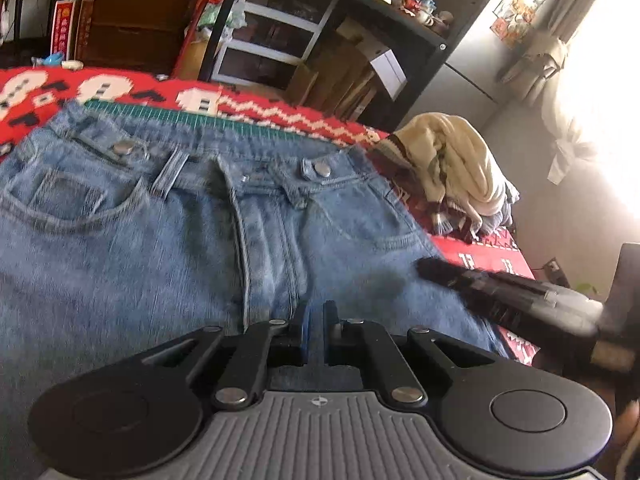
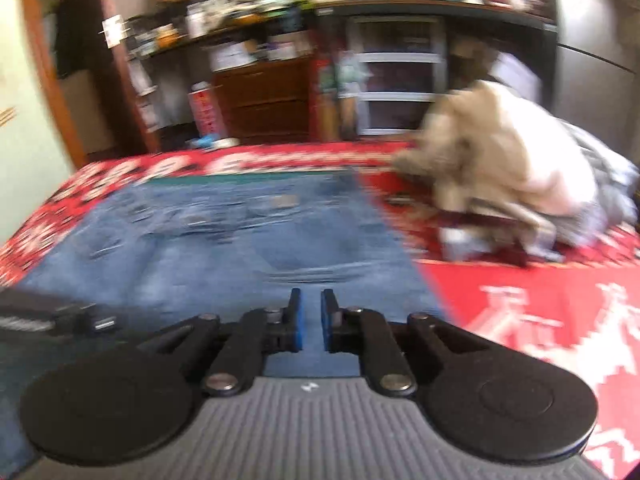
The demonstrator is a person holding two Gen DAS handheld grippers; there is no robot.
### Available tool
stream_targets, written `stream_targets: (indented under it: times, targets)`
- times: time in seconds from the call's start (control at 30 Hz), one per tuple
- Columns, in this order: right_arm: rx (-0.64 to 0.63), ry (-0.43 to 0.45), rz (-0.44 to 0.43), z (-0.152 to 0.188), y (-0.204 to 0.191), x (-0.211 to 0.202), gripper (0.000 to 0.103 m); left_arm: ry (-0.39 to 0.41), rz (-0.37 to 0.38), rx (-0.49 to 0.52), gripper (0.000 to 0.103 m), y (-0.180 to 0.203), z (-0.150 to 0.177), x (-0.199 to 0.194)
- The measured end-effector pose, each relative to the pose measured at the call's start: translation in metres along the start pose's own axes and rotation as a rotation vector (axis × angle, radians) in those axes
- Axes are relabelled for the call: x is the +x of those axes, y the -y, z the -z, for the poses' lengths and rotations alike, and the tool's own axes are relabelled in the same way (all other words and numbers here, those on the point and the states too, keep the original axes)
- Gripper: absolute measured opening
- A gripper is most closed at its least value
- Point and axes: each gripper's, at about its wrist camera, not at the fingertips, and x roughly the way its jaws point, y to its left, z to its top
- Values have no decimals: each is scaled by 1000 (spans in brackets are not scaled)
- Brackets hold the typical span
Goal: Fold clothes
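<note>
A pair of light blue jeans (image 1: pixel 160 240) lies flat, front side up, on a red patterned cloth (image 1: pixel 280 114), with the waistband at the far side. My left gripper (image 1: pixel 316 312) hovers low over the crotch area; its blue pads stand a narrow gap apart with nothing between them. My right gripper (image 2: pixel 311 300) sits over the jeans (image 2: pixel 240 232) near their right edge, likewise slightly open and holding nothing. In the left wrist view the right gripper (image 1: pixel 428 270) comes in from the right as a blurred black shape. The left gripper (image 2: pixel 100 322) shows at the left edge of the right wrist view.
A heap of cream and grey clothes (image 1: pixel 452 172) (image 2: pixel 512 168) lies on the cloth to the right of the jeans. A green strip (image 1: pixel 160 112) shows beyond the waistband. Behind stand a plastic drawer unit (image 1: pixel 276 36), a wooden chest (image 2: pixel 264 96) and cluttered shelves.
</note>
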Motion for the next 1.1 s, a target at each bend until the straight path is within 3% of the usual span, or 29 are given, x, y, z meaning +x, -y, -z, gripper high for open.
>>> stream_targets:
  times: [0.13,0.2,0.3,0.33,0.4,0.57,0.63,0.87,1.1]
  targets:
    - [-79,-9,-85,-2,-38,13,11,-16,-18,-13,4,-4,-10,12]
    - [-103,-21,-71,-1,-47,19,11,-27,-28,-31,4,-9,-11,17]
    - [-81,-16,1,-2,-31,25,8,-29,-35,-48,3,-16,-10,17]
    - [-61,-10,24,-3,-21,26,2,-25,-30,-50,3,-17,-8,16]
    - [-32,-9,112,-6,-1,27,2,-19,-25,-51,3,-18,-7,15]
    - [75,-18,136,-10,38,23,0,-6,-22,-55,2,-17,-5,14]
    - [64,-4,102,-13,30,17,10,9,-8,-67,4,-18,-7,12]
    - [-17,9,-102,-24,-27,28,11,47,6,-101,4,-22,-21,13]
    - [-46,-25,-95,-33,-44,66,9,22,-25,-117,3,-32,-30,28]
